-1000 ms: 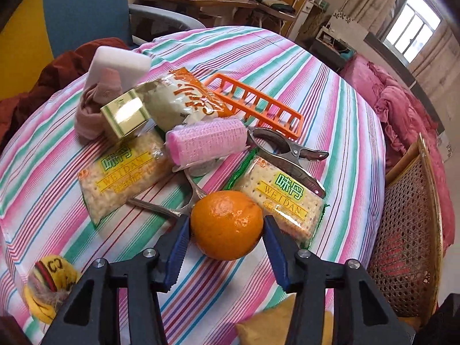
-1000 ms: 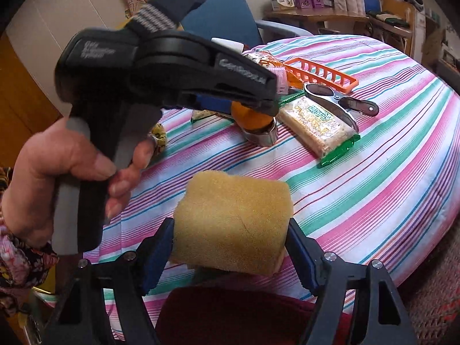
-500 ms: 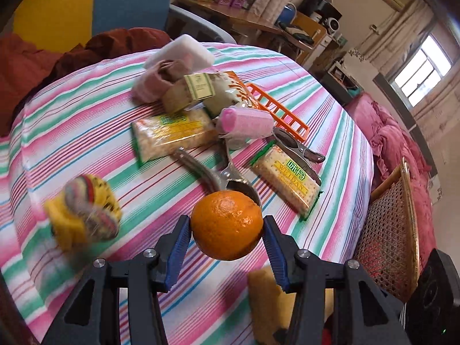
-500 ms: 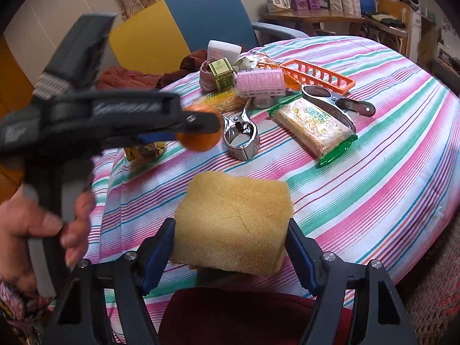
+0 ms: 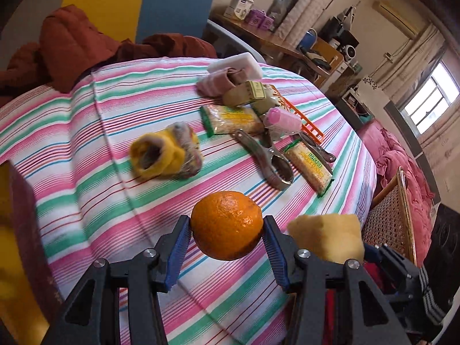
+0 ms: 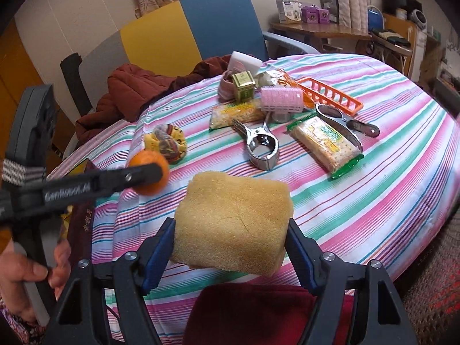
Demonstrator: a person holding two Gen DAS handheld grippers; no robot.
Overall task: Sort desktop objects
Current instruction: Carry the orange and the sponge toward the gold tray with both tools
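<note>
A second ago the orange [image 5: 226, 224] sat on the striped tablecloth [image 5: 109, 189] beside the crackers; now the left gripper [image 5: 226, 240] has it clamped between its blue pads and lifted, carried toward the lower left of the right wrist view. The right gripper [image 6: 231, 254] still squeezes the yellow sponge [image 6: 233, 224] at lower centre. Both seem bound for a sorting spot, possibly the dark box [image 6: 82, 224] at the left edge.
</note>
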